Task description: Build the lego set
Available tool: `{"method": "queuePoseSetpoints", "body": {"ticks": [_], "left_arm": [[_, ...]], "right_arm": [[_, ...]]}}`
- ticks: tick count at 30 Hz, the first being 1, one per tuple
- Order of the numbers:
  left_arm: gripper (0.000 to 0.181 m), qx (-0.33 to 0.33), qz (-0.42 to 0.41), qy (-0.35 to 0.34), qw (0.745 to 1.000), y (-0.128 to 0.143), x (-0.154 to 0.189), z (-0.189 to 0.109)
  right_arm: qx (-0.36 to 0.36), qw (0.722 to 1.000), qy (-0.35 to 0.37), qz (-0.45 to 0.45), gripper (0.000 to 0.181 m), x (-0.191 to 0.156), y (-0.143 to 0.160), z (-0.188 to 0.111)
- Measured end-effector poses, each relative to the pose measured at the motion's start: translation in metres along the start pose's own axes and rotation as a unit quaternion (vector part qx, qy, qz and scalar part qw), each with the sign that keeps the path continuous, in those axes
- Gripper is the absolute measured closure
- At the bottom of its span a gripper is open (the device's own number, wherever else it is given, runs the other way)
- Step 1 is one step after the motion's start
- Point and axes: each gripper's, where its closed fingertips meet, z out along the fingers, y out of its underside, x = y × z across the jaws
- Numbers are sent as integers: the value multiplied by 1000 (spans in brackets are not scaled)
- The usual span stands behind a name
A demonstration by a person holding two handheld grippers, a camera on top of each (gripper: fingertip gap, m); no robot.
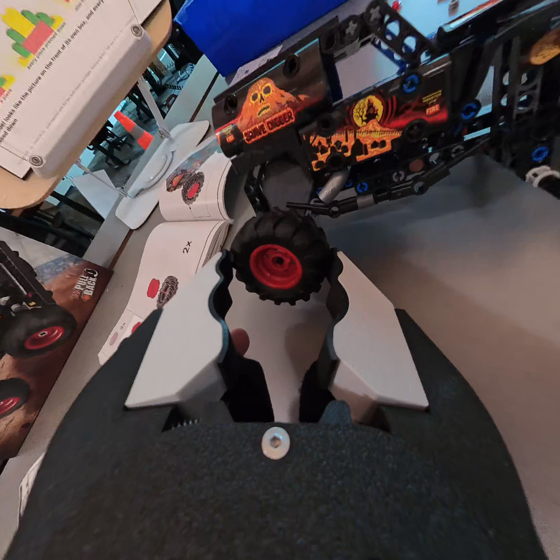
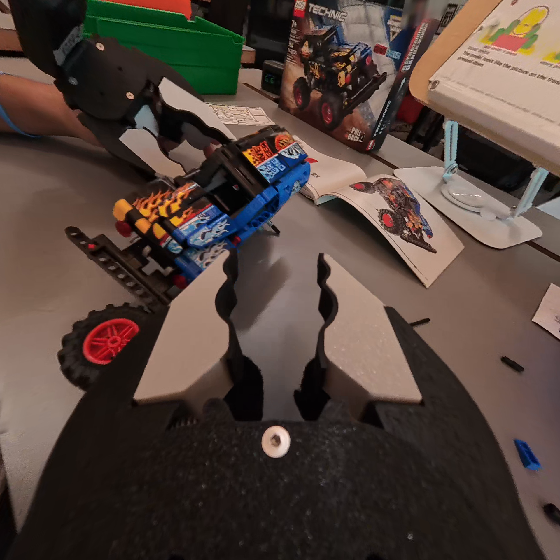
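Note:
The lego monster truck (image 1: 348, 127), black with orange stickers on this side, is tilted up off the grey table. My left gripper (image 1: 279, 259) is shut on a black wheel (image 1: 276, 274) with a red hub and holds it just under the truck's front end. In the right wrist view the truck (image 2: 212, 206) shows its blue flame-stickered side, with the left gripper (image 2: 181, 148) behind it and its wheel hidden. My right gripper (image 2: 275, 266) is open and empty, close to the truck's near side. Another red-hubbed wheel (image 2: 103, 342) sits by the truck's rear black beam; I cannot tell whether it is attached.
An open instruction booklet (image 2: 391, 212) lies right of the truck, and the set's box (image 2: 342, 72) stands behind it. A tilted board on a white stand (image 2: 472, 209) is at the far right. There is a green bin (image 2: 181, 45) at the back, and a loose blue piece (image 2: 527, 454) and black pins (image 2: 512, 363) lie near right.

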Motion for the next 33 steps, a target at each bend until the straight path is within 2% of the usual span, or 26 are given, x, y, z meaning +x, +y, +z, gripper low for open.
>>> {"method": "queuePoseSetpoints", "body": {"ticks": [4, 9, 18, 19, 21, 23, 24, 25, 28, 31, 33], "left_arm": [[119, -19, -1, 15, 1000, 7, 3, 1], [119, -52, -3, 23, 998, 18, 4, 2], [120, -59, -30, 38, 997, 20, 5, 0], [120, -61, -36, 43, 997, 21, 6, -1], [122, -67, -42, 52, 996, 19, 6, -5], [121, -67, -57, 59, 994, 17, 6, -11], [120, -64, -67, 64, 994, 17, 8, -15], [118, -62, -73, 66, 993, 16, 8, -18], [118, -58, -79, 49, 994, 13, 5, -27], [120, -42, -100, 38, 993, 0, 6, -38], [122, -16, -114, 32, 993, -18, 14, -51]], "right_arm": [[30, 999, 20, -12, 132, 5, -9, -4], [10, 1000, 14, -15, 132, 4, -1, 2], [5, 1000, -10, 16, 132, 2, 2, 2], [6, 999, -19, 28, 133, -1, 0, 0], [-22, 995, -85, 53, 132, -27, -1, -12], [-94, 975, -192, 65, 128, -73, 13, -30], [-134, 966, -214, 60, 126, -89, 25, -37], [-157, 965, -202, 55, 119, -96, 37, -39], [-176, 970, -164, 27, 119, -109, 56, -40], [-180, 975, -129, -24, 122, -110, 57, -35], [-187, 974, -113, -52, 123, -109, 60, -30]]}}
